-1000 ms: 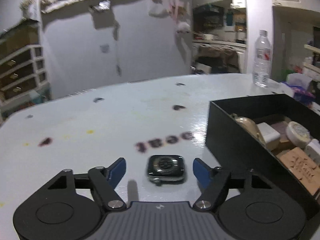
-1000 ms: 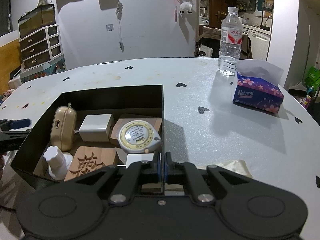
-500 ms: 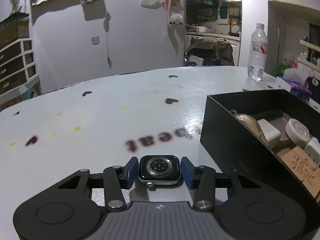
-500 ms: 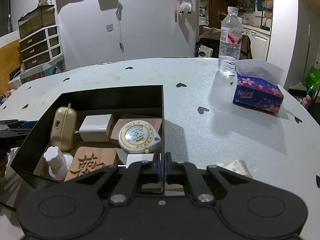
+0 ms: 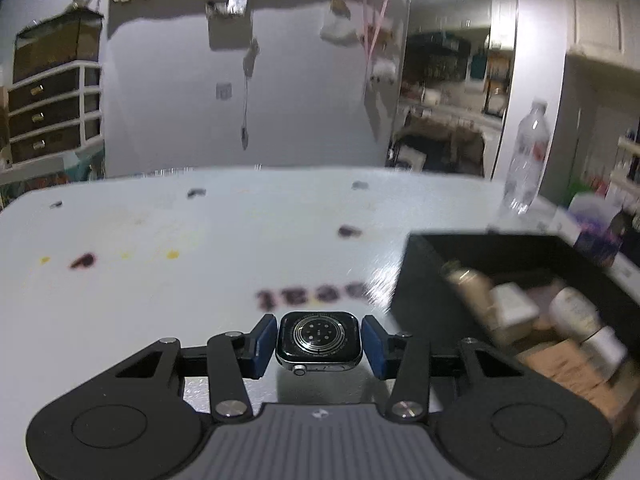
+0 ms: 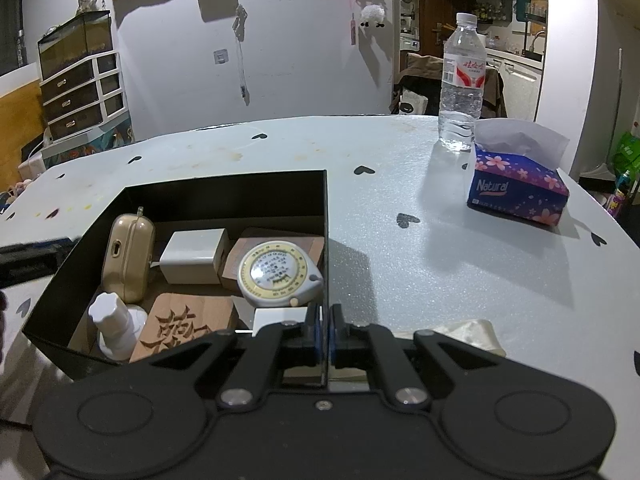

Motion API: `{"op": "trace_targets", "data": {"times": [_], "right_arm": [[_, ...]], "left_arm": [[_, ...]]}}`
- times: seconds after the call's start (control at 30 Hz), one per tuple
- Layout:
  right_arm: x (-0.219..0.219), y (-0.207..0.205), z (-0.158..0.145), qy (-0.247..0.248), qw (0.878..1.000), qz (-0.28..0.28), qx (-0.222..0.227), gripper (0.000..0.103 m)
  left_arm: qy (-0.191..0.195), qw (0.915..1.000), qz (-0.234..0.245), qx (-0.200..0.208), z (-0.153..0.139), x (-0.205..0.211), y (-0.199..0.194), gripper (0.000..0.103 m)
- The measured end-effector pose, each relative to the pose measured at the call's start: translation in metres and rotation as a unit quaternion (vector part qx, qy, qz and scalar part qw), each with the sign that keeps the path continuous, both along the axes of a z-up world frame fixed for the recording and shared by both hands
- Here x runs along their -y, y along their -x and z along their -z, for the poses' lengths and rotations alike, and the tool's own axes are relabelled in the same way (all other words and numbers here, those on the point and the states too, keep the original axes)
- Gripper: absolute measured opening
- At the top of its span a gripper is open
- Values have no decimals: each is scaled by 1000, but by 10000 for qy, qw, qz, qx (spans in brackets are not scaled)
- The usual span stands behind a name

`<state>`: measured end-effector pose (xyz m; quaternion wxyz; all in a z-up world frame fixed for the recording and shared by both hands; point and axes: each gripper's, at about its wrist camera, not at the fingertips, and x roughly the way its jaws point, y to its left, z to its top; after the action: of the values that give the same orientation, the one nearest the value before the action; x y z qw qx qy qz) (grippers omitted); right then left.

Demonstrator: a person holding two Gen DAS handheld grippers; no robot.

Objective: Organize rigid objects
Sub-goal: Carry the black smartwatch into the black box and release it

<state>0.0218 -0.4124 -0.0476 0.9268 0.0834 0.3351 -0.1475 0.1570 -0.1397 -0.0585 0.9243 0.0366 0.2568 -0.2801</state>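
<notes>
My left gripper (image 5: 319,344) is shut on a black smartwatch body (image 5: 319,340), sensor side up, held above the white table, left of the black box (image 5: 416,280). My right gripper (image 6: 325,338) is shut on the near right wall of the black box (image 6: 326,240). The box holds a beige earbud case (image 6: 128,256), a white charger (image 6: 196,254), a round tape measure (image 6: 278,274), a carved wooden block (image 6: 184,326) and a white plastic piece (image 6: 114,330).
A water bottle (image 6: 462,80) and a blue tissue box (image 6: 518,186) stand at the table's far right. A cream cloth (image 6: 468,336) lies by my right gripper. The table (image 6: 440,272) has black heart marks. Drawers (image 6: 80,92) stand at the back left.
My left gripper closed on the smartwatch and has lifted it off the table; that view is now blurred with motion. My right gripper has stayed shut on the box wall.
</notes>
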Motion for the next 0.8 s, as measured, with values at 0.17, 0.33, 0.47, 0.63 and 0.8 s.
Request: {"op": "trace_targets", "data": {"times": [0.17, 0.33, 0.47, 0.63, 0.8], "right_arm": [[0, 0, 0, -2, 10000, 9, 5, 5], [0, 0, 0, 4, 10000, 25, 7, 5], [0, 0, 1, 0, 10000, 23, 8, 5], [0, 0, 1, -20, 10000, 9, 24, 5], [0, 0, 1, -17, 10000, 14, 25, 5]], "left_arm": [[661, 9975, -60, 235, -37, -6, 31, 47], [843, 9957, 275, 277, -62, 15, 65, 47], [696, 9951, 708, 27, -59, 45, 81, 47], [379, 9933, 1070, -210, -43, 79, 88, 47], [114, 9922, 1203, -315, -32, 93, 86, 47]]}}
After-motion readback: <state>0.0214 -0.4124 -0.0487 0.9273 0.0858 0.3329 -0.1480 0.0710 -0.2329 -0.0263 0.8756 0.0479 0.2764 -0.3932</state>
